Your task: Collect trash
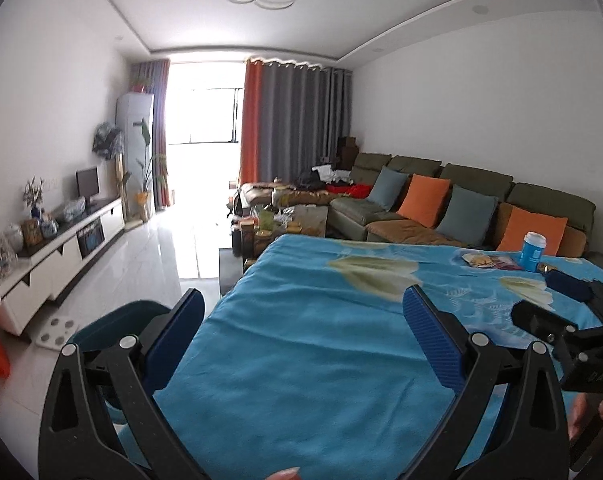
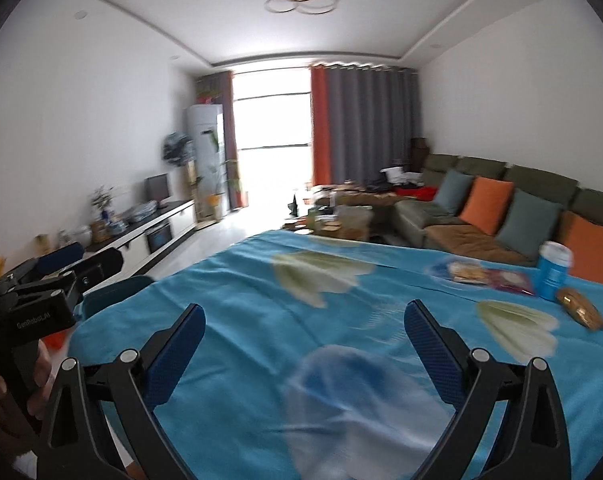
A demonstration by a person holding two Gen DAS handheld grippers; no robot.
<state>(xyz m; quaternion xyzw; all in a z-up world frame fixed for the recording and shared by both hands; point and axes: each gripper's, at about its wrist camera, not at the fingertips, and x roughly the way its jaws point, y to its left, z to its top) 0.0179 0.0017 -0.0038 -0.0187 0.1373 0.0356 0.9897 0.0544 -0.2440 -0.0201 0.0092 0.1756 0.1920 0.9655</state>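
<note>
The trash is sitting in a small cluster far ahead of and to the right of the right gripper's [image 2: 304,344] blue ribbed fingers [image 2: 433,354]: a blue cylindrical cup with a white lid [image 2: 553,270] is standing upright, a flat red-purple plastic wrapper [image 2: 509,280] is lying just beside it toward the fingers' left, a pale crumpled snack packet [image 2: 465,272] is resting beside that, and a golden-brown foil-wrapped packet [image 2: 581,308] is lying nearest on the cup's right. All of it is resting on the turquoise flower-printed cloth covering the table [image 2: 261,312], and no bin or bag is showing in either view, so the collecting is looking barely begun: every visible piece is waiting to be picked up. A pale blue translucent blur [image 2: 341,392] is lying between and just ahead of the right fingers; whether it is a bag or only a printed pattern I cannot tell. The right fingers are spread fully wide and gripping nothing. The left gripper [image 1: 304,340] is likewise released, its fingers [image 1: 431,340] standing wide apart over bare cloth, touching nothing, with the cup [image 1: 533,252] and the packets well ahead to their right. Beyond the cloth, a green sofa with orange and grey cushions [image 2: 481,208] is running along the wall.
</note>
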